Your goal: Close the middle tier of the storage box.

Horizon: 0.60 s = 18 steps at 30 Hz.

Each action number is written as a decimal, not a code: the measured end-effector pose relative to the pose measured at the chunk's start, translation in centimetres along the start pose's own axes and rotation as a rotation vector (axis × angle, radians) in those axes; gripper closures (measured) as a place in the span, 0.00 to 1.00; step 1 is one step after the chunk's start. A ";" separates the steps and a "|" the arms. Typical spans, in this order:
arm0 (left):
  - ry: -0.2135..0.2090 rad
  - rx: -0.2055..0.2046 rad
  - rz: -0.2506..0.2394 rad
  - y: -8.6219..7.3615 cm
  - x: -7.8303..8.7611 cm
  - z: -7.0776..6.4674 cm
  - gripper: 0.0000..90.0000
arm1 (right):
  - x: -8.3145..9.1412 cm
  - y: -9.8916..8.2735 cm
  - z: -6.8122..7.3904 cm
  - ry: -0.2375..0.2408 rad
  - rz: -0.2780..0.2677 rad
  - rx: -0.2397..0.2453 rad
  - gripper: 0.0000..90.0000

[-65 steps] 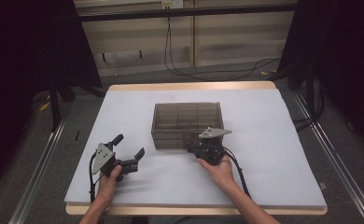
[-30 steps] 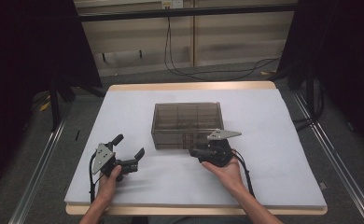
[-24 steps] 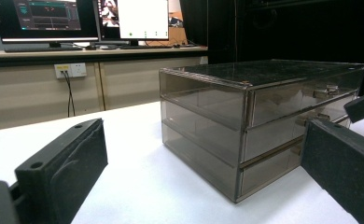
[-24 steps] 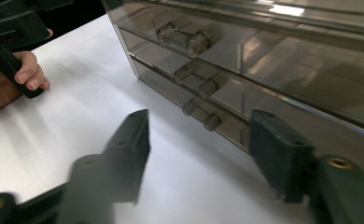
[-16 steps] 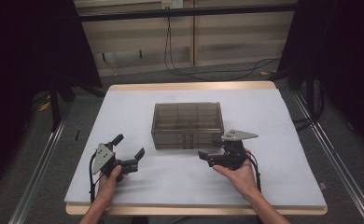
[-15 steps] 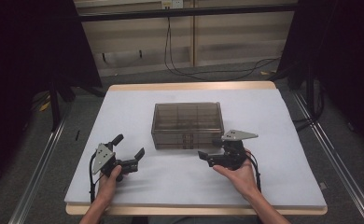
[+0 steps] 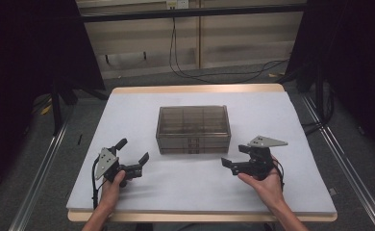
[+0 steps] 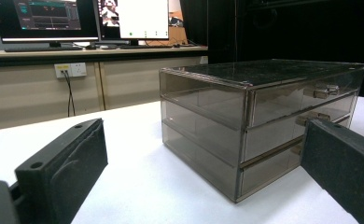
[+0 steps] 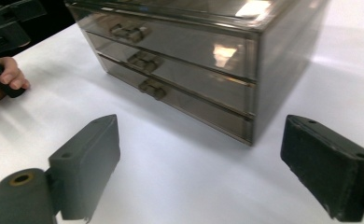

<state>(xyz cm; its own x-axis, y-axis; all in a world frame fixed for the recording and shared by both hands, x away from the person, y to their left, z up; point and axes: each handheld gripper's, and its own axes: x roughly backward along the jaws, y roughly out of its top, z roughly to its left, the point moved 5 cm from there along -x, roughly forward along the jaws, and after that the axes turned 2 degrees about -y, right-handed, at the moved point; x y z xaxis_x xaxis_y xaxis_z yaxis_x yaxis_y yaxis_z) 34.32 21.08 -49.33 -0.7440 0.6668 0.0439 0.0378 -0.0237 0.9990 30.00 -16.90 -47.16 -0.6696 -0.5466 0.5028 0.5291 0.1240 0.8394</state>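
— Item one?
— Drawer box [image 7: 193,129], smoked clear plastic, three drawers stacked, all pushed in. Sits upright near the middle of the table [image 7: 176,192], drawer fronts toward the person. Small handles [image 9: 145,60] down the middle of the front.

— Right gripper [image 7: 236,156]?
— Just right of the box's front corner, off it, held in the right hand [image 7: 265,180]. Jaws spread wide, having just been opening; nothing between them but bare table. Points left, toward the box front. Grey plate [image 7: 266,141] on top.

— Left gripper [image 7: 132,156]?
— Well apart from the box, toward the front left of the table, in the left hand [image 7: 111,187]. Jaws released, wide, gripping nothing. Looks toward the box's left front corner.

— Surroundings?
— White cover on the table, wooden edge showing. Cables [image 7: 185,53] on the floor behind. Monitors [image 8: 84,18] on a desk, seen past the box in the left gripper view.
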 end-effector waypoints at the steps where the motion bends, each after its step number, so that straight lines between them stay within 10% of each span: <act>1: 0.000 0.000 0.000 0.0 0.0 0.0 0.01 | 0.3 -0.1 -0.3 -0.008 0.000 0.004 0.12; 18: 0.003 -0.001 0.000 0.0 0.0 0.0 0.01 | 5.1 -3.0 -5.0 -0.126 0.006 -0.063 0.08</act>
<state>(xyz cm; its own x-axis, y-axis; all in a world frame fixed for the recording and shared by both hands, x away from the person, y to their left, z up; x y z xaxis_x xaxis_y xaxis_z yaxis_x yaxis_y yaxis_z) 34.34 21.11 -49.33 -0.7458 0.6648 0.0439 0.0372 -0.0242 0.9990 27.59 -24.22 -48.13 -0.7244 -0.4368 0.5332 0.5625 0.0725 0.8236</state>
